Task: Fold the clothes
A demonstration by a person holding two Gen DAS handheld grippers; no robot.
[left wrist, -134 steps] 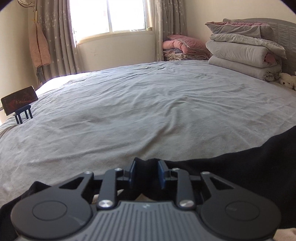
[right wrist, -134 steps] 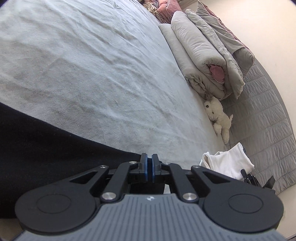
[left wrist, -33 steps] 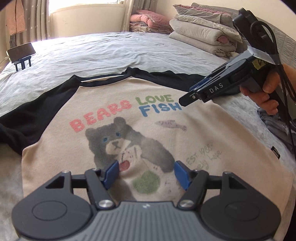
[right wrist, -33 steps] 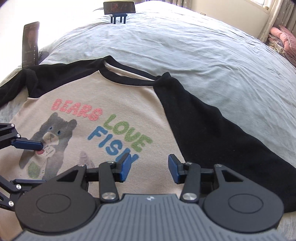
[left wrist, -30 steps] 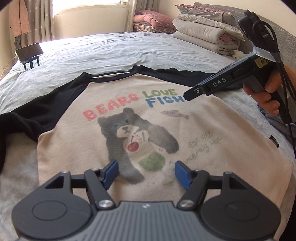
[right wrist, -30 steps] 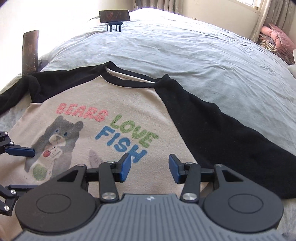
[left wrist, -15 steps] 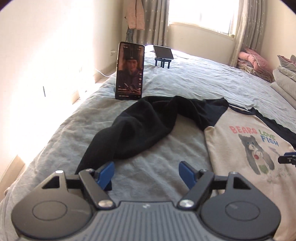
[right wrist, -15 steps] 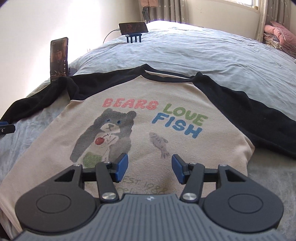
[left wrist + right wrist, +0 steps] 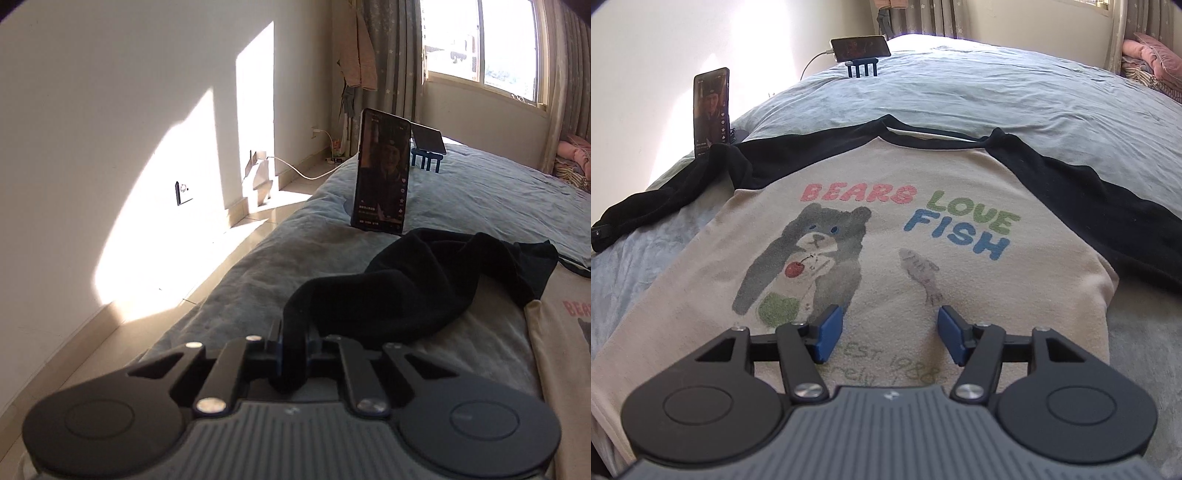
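The left gripper [image 9: 293, 354], over the shirt's chest a second ago, has swung out to the cuff of the black sleeve [image 9: 406, 291] and its jaws are closing, pinching the cuff between them. That likely starts the first fold, carrying the sleeve in over the shirt [image 9: 886, 229] lying face-up on the bed [image 9: 997, 85]. The right gripper [image 9: 888, 334] hovers above the hem, jaws spreading with nothing gripped. An upright phone [image 9: 382, 173] stands just beyond the sleeve and could topple; another phone on a stand [image 9: 860, 48] sits farther off.
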